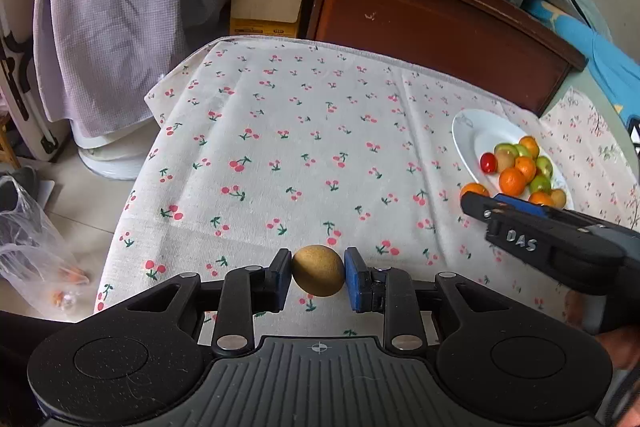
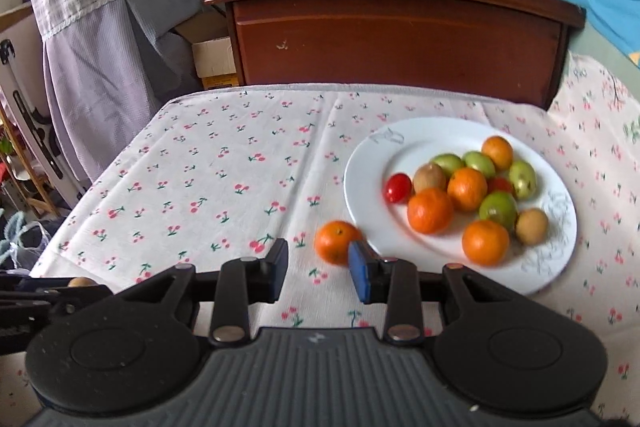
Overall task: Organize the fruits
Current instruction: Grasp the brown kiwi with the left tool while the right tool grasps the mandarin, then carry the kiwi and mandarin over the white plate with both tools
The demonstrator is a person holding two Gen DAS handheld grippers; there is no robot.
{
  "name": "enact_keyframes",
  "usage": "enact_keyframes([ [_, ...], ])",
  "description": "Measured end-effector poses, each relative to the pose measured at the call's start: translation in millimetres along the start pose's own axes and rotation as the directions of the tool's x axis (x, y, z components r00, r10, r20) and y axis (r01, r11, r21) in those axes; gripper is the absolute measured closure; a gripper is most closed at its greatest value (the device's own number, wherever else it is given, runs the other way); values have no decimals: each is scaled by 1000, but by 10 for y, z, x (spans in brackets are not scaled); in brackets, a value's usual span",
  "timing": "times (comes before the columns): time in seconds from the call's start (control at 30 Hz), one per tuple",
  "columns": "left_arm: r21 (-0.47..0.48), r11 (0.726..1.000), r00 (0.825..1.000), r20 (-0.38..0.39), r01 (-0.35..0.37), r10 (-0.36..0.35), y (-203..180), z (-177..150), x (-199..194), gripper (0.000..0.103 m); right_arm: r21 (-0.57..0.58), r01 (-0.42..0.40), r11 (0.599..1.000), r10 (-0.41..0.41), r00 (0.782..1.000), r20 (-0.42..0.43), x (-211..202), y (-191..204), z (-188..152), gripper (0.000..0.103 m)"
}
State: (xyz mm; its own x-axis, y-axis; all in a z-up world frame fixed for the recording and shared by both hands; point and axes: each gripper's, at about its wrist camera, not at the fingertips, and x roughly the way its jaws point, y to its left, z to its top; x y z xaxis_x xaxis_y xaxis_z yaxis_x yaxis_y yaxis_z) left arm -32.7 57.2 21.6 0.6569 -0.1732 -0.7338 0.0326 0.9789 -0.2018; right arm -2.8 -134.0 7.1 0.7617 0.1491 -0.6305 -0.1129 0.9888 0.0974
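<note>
Two tongs at work: the left tongs (image 1: 318, 277) are clamped on a brown kiwi (image 1: 318, 275) just above the desk (image 1: 280, 147) — long axis running pad to pad. Likely light, firm but bruisable; a grip across its middle suits. The right tongs (image 2: 318, 267) stand part open, empty, beside a loose orange (image 2: 337, 241) near the plate (image 2: 372, 155).

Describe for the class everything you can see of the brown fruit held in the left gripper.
The brown fruit is small, egg-shaped and dull golden-brown, with a finely speckled, matte skin like a kiwi's; no stem or damage shows. It lies with its long axis sideways, clamped between the two pads of the left gripper, one pressing on each end. It sits over the cherry-print tablecloth near the front edge; whether it touches the cloth cannot be told. It is well apart from the white plate.
</note>
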Motion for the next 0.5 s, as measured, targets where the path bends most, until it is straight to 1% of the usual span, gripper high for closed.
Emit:
enact_keyframes([
  [0.13, 3, 1000, 1000, 10, -3, 3, -24, 9, -13, 77, -42, 37, 998, -37, 999, 10, 81, 29, 25, 68],
  [0.33, 3, 1000, 1000, 3, 1, -1, -54, 22, 4, 77, -60, 47, 997, -47, 999, 12, 155, 26, 15, 70],
  [0.4, 8, 1000, 1000, 2, -1, 1, -66, 28, 9, 77, -70, 55, 996, -54, 998, 13, 175, 41, 16, 74],
  [0.5, 7, 1000, 1000, 0, -2, 2, -73, 36, 23, 77, -66, 58, 996, -57, 998, 12, 184, 30, 10, 75],
])
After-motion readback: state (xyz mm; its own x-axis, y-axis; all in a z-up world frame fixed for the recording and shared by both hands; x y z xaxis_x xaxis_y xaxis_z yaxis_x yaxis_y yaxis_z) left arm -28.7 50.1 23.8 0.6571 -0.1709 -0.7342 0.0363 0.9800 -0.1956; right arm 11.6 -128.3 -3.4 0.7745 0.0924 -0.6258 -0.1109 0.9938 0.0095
